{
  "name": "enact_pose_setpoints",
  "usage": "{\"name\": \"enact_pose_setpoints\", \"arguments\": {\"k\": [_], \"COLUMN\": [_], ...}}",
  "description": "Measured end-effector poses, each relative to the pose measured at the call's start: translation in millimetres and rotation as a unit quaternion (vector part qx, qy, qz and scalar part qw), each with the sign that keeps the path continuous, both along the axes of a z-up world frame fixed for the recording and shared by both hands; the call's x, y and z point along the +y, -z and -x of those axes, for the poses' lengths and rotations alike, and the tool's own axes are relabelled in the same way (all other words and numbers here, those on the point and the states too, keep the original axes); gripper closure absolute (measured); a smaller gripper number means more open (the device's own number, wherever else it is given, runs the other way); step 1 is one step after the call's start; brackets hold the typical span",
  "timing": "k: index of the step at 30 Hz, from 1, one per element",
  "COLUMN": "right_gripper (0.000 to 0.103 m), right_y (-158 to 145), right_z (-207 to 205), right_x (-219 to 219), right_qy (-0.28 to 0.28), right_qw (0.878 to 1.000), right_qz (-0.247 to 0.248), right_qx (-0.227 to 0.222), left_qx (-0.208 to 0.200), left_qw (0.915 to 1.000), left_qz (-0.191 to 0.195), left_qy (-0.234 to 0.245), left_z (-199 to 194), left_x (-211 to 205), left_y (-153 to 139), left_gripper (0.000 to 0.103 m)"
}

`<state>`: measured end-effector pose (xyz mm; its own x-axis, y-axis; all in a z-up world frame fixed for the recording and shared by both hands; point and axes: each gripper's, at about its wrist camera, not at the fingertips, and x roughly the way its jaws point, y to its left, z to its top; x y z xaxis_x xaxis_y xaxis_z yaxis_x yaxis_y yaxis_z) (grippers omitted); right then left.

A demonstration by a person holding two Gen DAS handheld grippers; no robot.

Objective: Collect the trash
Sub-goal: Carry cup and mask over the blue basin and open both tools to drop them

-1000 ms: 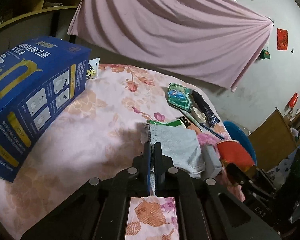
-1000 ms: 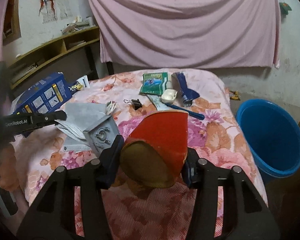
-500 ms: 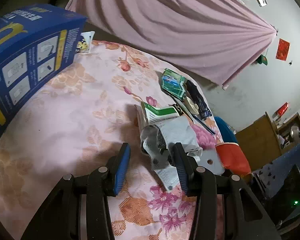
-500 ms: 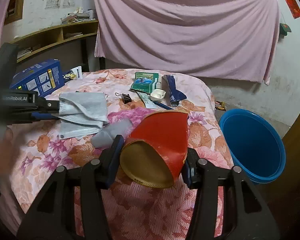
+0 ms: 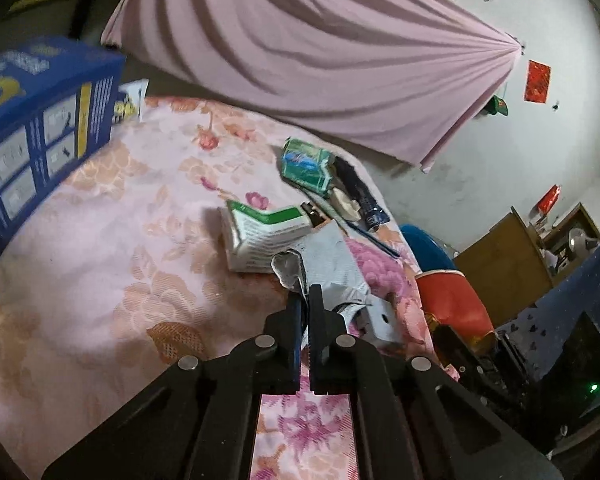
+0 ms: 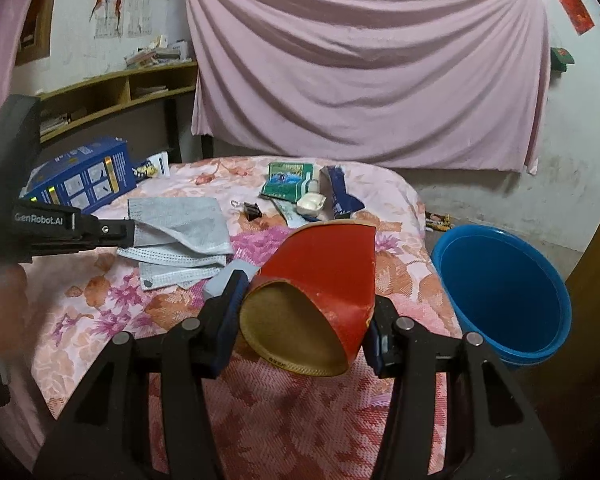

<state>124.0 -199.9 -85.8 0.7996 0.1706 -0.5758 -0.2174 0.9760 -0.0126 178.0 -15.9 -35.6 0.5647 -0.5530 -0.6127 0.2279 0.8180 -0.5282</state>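
Note:
My left gripper [image 5: 305, 295] is shut on the edge of a grey face mask [image 5: 327, 258] and holds it over the flowered tablecloth; it also shows in the right wrist view [image 6: 130, 230], gripping the mask [image 6: 180, 224]. My right gripper [image 6: 304, 300] is shut on a crushed red paper cup [image 6: 324, 276], held above the table's near edge. The cup shows in the left wrist view [image 5: 450, 300] too. A blue bucket [image 6: 504, 292] stands on the floor to the right of the table.
On the table lie a green-white box [image 5: 260, 236], a green packet [image 6: 286, 180], a black binder clip [image 6: 253, 211], a white case [image 6: 311, 204], a dark blue wrapper [image 6: 340, 192] and a big blue carton [image 6: 80, 178]. A small grey block [image 5: 380, 326] lies by the mask.
My left gripper opened half a second ago, then closed again on the mask's edge. The right gripper, with the cup, has lifted and drawn back a little.

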Motion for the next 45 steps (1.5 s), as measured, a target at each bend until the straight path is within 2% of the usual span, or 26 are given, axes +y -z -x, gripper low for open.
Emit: {"name": "enact_pose_setpoints", "arguments": {"k": [6,12,17,21,25,28,34,38,43,44,45], "right_gripper": [0.026,0.026,0.026,0.026,0.026,0.026,0.026,0.026,0.025,0.025,0.024], "right_y": [-17.4,-45.0,-70.2,-80.8,-81.4,-73.8,-34.1,-7.6,15.7,19.9,22.0], "right_z": [13.4,24.4,22.2,18.5,10.9,-3.6,-35.4,-52.7,-66.3,-67.9,-68.8], "right_x": [-7.3,-24.1,-59.3,-92.9,-127.3,-156.6,-200.0,-217.2,-228.5,-229.5,-230.9], "right_qy": [0.008,0.027,0.064,0.103,0.141,0.167,0.194,0.199,0.192,0.188,0.188], "right_qw": [0.998,0.991,0.981,0.974,0.970,0.971,0.978,0.980,0.981,0.981,0.981], "right_qz": [-0.013,-0.008,0.021,0.049,0.066,0.060,0.029,0.015,0.000,-0.006,-0.007], "right_qx": [-0.058,-0.131,-0.180,-0.195,-0.187,-0.158,-0.070,-0.012,0.034,0.043,0.049], "left_qx": [-0.087,-0.189,-0.245,-0.262,-0.239,-0.181,-0.074,-0.027,0.004,0.014,0.023], "left_qw": [0.9950,0.9793,0.9680,0.9634,0.9666,0.9767,0.9884,0.9896,0.9882,0.9877,0.9874], "left_qz": [-0.048,-0.073,-0.052,-0.022,-0.009,-0.006,-0.017,-0.029,-0.054,-0.054,-0.053], "left_qy": [-0.009,-0.010,0.016,0.053,0.091,0.116,0.131,0.139,0.143,0.146,0.147], "left_z": [23.8,39.9,30.6,11.8,-15.9,-42.5,-85.2,-111.0,-121.4,-124.5,-125.5], "left_x": [-19.1,-44.4,-89.5,-140.8,-193.0,-231.2,-284.0,-302.7,-310.3,-308.4,-306.5], "left_y": [-34.5,-73.6,-97.2,-105.5,-98.9,-86.4,-64.1,-47.5,-32.5,-28.6,-25.6], "left_gripper": [0.103,0.103,0.103,0.103,0.103,0.103,0.103,0.103,0.101,0.099,0.092]}}
